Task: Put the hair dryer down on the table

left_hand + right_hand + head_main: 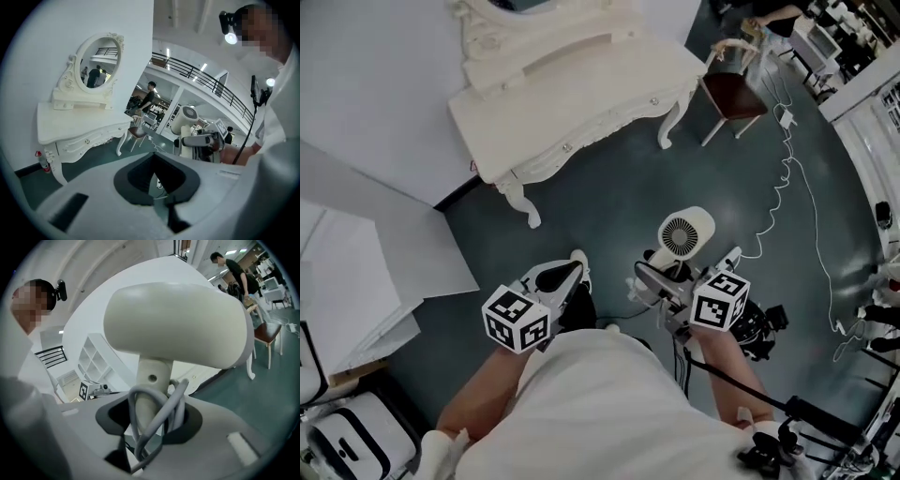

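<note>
A cream hair dryer is upright in my right gripper, its round grille toward the head camera. In the right gripper view the jaws are shut on the dryer's handle, with its grey cord looped between them and the head filling the frame above. The white dressing table stands ahead across the dark floor. My left gripper hangs beside the right one, shut with nothing in it. From there I see the table, its oval mirror and the dryer.
A dark-seated chair stands right of the table. A white cable snakes over the floor at right. White panels lie at left and black gear by my right side. A person stands far off.
</note>
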A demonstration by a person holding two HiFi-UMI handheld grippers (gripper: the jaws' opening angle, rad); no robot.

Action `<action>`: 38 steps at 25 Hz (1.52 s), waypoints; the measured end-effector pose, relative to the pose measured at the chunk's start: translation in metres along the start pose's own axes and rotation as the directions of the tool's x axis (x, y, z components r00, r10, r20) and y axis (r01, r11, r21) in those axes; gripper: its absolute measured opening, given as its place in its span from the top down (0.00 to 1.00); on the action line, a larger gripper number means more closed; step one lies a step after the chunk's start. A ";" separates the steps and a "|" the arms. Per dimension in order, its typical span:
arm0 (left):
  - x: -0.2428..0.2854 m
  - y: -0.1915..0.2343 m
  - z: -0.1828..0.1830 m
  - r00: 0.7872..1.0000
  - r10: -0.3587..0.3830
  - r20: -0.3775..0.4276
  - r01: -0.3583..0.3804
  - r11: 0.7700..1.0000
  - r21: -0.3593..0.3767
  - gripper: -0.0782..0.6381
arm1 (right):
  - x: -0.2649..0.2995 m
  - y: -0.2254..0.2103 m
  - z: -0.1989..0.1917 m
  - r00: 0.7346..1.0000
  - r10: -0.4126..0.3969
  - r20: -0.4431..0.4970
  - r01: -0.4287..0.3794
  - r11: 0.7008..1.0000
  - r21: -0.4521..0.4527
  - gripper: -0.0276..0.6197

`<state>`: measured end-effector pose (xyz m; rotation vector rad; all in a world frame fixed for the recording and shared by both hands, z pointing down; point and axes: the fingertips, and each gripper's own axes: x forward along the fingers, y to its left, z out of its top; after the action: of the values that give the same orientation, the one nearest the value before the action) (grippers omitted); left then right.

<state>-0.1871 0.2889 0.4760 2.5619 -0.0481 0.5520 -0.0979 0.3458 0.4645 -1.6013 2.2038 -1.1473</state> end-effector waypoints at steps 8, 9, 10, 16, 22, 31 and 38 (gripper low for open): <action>0.057 0.087 0.099 0.996 -0.088 0.015 0.088 0.996 0.029 0.90 | 0.069 -0.046 0.110 0.997 -0.070 -0.010 0.070 0.997 -0.041 0.71; 0.060 0.100 0.109 0.995 -0.102 0.012 0.102 0.994 0.034 0.90 | 0.082 -0.049 0.123 0.997 -0.076 -0.001 0.076 0.996 -0.040 0.72; 0.063 0.112 0.117 0.993 -0.114 0.009 0.113 0.993 0.036 0.90 | 0.095 -0.051 0.135 0.997 -0.080 0.009 0.080 0.996 -0.035 0.72; 0.071 0.181 0.164 0.991 -0.120 0.050 0.119 0.992 0.031 0.90 | 0.166 -0.072 0.180 0.996 -0.090 -0.021 0.090 0.995 -0.034 0.71; 0.062 0.217 0.174 0.995 -0.032 0.099 0.039 0.997 -0.069 0.90 | 0.205 -0.070 0.207 0.996 -0.041 -0.079 0.036 0.997 -0.066 0.71; 0.090 0.267 0.208 0.990 0.092 0.105 -0.084 0.994 -0.074 0.90 | 0.257 -0.109 0.288 0.983 0.083 -0.165 -0.107 0.984 -0.141 0.71; 0.134 0.294 0.271 0.961 0.216 0.171 -0.192 0.970 -0.149 0.90 | 0.286 -0.137 0.401 0.946 0.202 -0.252 -0.259 0.941 -0.217 0.71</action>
<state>-0.0031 -0.0902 0.4571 2.4862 -0.4057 0.3684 0.1094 -0.1100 0.3621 -1.2949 2.6924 -1.0665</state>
